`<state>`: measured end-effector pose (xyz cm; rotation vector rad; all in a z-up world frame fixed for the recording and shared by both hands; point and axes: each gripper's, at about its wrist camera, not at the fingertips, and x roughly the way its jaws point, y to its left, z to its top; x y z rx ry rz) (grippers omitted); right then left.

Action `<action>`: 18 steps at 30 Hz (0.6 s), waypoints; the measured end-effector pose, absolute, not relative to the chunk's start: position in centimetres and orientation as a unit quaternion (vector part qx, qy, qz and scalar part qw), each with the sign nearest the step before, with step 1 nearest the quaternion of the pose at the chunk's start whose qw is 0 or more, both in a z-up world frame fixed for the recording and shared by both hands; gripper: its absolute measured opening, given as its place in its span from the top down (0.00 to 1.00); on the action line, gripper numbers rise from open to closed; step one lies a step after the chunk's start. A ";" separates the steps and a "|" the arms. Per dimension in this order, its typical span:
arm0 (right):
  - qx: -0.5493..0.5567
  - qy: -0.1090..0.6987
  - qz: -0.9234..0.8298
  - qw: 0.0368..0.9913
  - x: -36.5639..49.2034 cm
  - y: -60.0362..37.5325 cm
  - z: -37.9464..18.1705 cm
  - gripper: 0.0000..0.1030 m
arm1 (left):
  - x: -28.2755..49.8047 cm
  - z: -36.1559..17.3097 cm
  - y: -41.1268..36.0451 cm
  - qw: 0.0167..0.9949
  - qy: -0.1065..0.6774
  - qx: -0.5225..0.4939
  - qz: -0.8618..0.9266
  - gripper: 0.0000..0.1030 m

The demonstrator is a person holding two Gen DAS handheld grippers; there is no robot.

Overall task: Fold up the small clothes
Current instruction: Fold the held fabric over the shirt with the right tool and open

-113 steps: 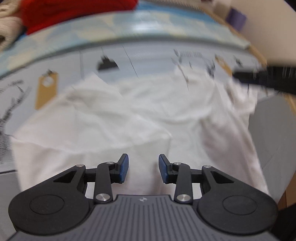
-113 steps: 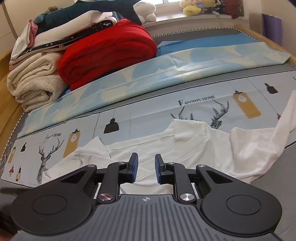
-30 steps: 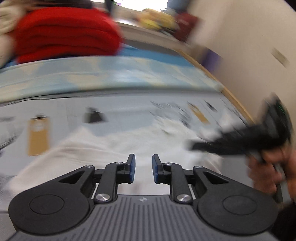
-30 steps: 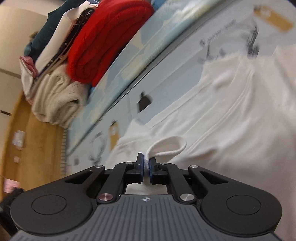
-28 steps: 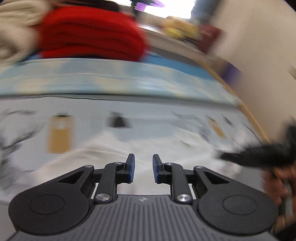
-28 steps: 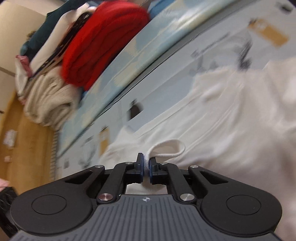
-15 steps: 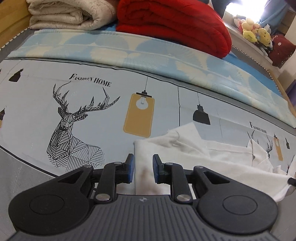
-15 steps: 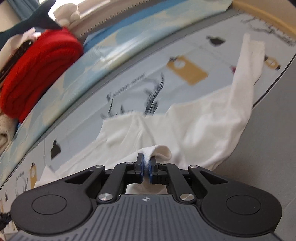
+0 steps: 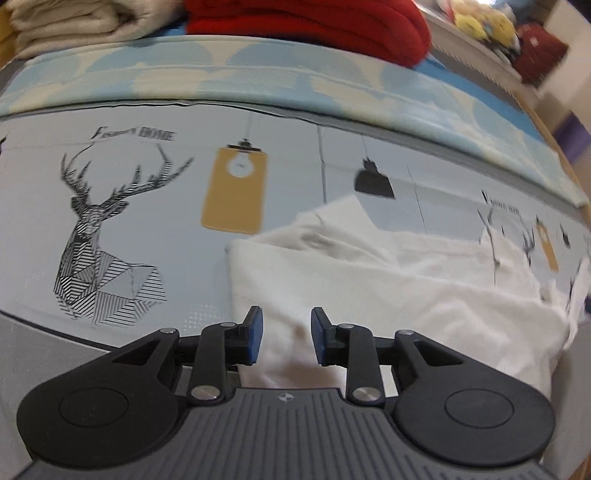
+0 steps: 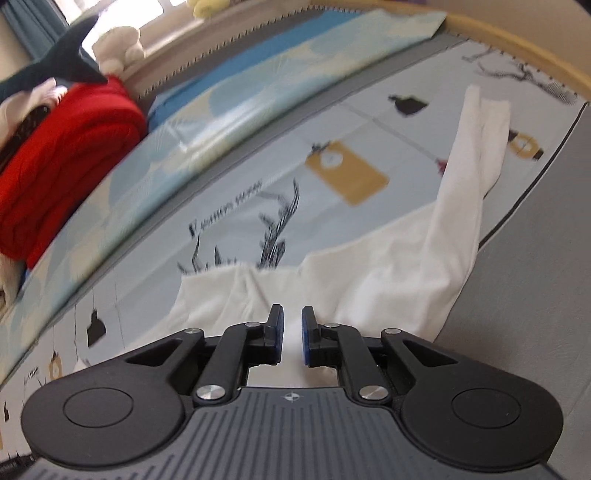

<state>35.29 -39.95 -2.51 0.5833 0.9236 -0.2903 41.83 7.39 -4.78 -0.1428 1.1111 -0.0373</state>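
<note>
A small white long-sleeved garment [image 9: 388, 280] lies spread on the printed bed sheet [image 9: 129, 206]. My left gripper [image 9: 286, 334] is open over the garment's near left edge, holding nothing. In the right wrist view the garment [image 10: 369, 280] lies with one sleeve [image 10: 476, 147] stretched away to the upper right. My right gripper [image 10: 291, 341] is open by a small gap just above the cloth, with white fabric showing between and below the pads.
A folded red blanket [image 9: 314, 18] and a cream blanket [image 9: 74, 18] are stacked at the far side, behind a blue-and-cream patterned cloth [image 9: 295, 81]. Plush toys [image 10: 118, 44] sit on the sill. The wooden bed frame [image 10: 517, 51] curves along the right.
My right gripper was shut on a fold of the garment and has now opened, letting it go. My left gripper has opened wider and moved a little right over the garment.
</note>
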 end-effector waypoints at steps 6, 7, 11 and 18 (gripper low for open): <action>0.274 0.485 -0.049 0.829 36.0 -39.4 -4.2 0.89 | 41.4 -6.2 5.4 0.832 0.551 -0.028 -0.061 0.69; 0.273 0.497 -0.036 0.823 36.1 -39.0 -4.8 0.89 | 41.2 -6.5 5.0 0.828 0.557 -0.014 -0.067 0.69; 0.251 0.526 -0.055 0.811 36.5 -38.7 -7.3 0.88 | 40.2 -8.6 3.5 0.807 0.582 0.073 -0.071 0.65; 0.302 0.537 -0.098 0.782 36.6 -40.9 -10.3 0.88 | 39.4 -9.6 4.8 0.799 0.585 0.135 -0.024 0.44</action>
